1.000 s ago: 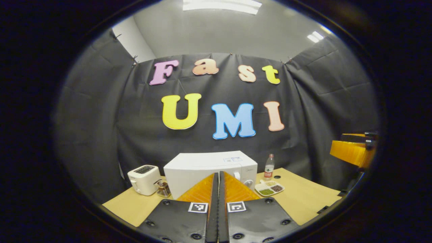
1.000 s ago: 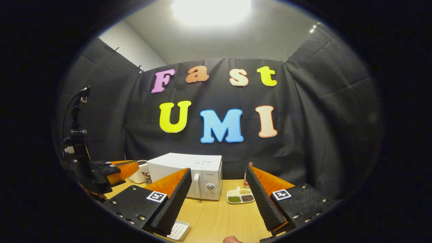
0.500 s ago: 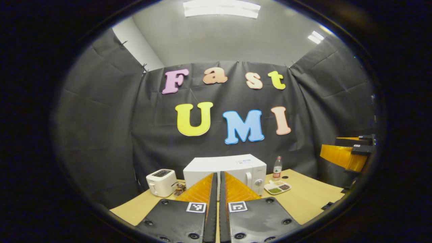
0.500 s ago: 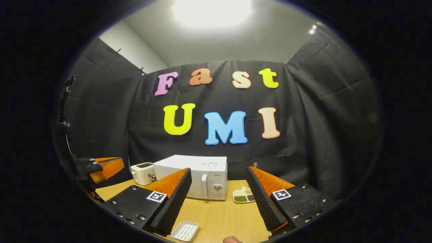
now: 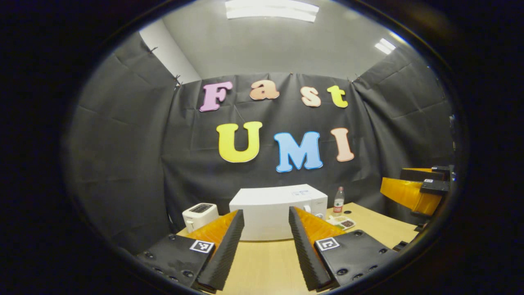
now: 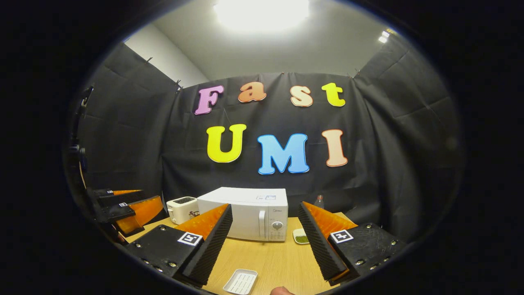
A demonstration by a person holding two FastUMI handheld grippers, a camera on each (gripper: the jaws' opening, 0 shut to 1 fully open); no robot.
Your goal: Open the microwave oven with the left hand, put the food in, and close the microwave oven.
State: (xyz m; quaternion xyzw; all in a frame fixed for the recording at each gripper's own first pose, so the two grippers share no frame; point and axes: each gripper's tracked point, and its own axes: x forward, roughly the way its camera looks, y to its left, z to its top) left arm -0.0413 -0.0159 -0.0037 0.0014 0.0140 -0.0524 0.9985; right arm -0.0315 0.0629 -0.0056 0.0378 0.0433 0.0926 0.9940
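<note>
The white microwave stands shut at the back of the wooden table, straight ahead of my left gripper, which is open and holds nothing. In the right gripper view the microwave shows its door handle and a dial. A divided dish of food lies to the right of the microwave. My right finger partly covers the dish. My right gripper is open and empty above the table. The left gripper hangs at the far left; the right gripper hangs at the far right.
A white toaster stands left of the microwave and a plastic bottle behind the dish. A small white ridged tray lies near the front edge, and a person's fingertip shows at the bottom.
My left gripper has gone from shut to open. Both views have panned left, so the microwave sits further right in them. The right gripper has stayed open.
</note>
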